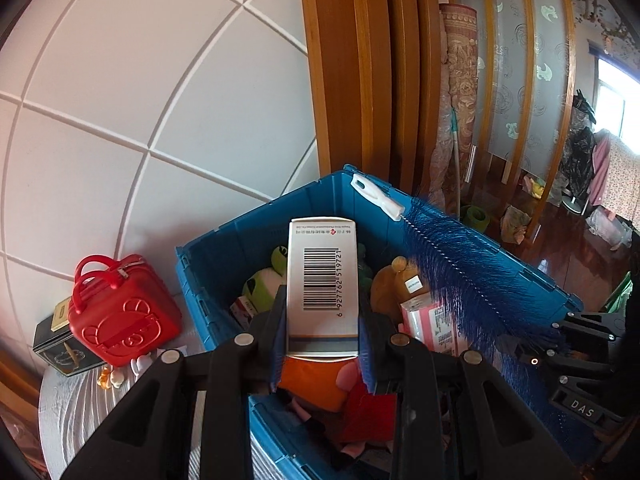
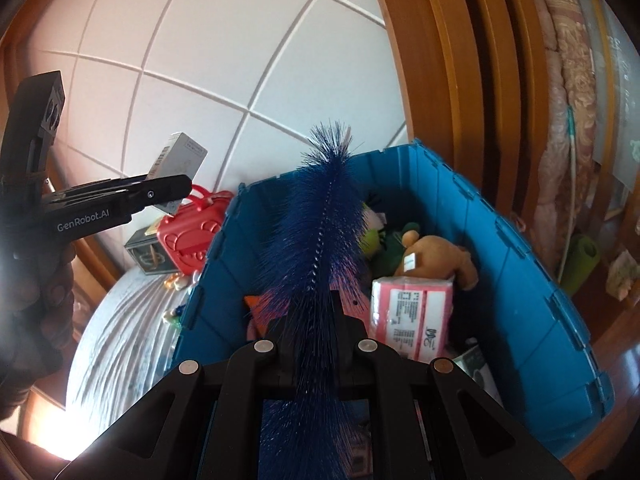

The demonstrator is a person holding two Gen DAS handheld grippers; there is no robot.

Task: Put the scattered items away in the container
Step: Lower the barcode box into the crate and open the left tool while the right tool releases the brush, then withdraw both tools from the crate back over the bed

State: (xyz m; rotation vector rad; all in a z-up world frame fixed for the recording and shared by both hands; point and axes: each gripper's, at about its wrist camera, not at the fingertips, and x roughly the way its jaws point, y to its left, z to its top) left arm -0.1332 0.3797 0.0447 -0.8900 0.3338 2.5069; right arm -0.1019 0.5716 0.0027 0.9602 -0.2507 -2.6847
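Observation:
My left gripper is shut on a white medicine box with a barcode, held above the blue crate. From the right wrist view the same gripper and box hang left of the crate. My right gripper is shut on a blue bottle brush, bristles pointing forward over the crate. In the left wrist view the brush lies across the crate's right rim, white handle tip at the far corner. The crate holds plush toys, a pink packet and an orange item.
A red toy case and a dark box stand left of the crate on a grey-white cloth, with small trinkets beside them. A tiled white wall is behind, a wooden door frame to the right, wood floor and clutter beyond.

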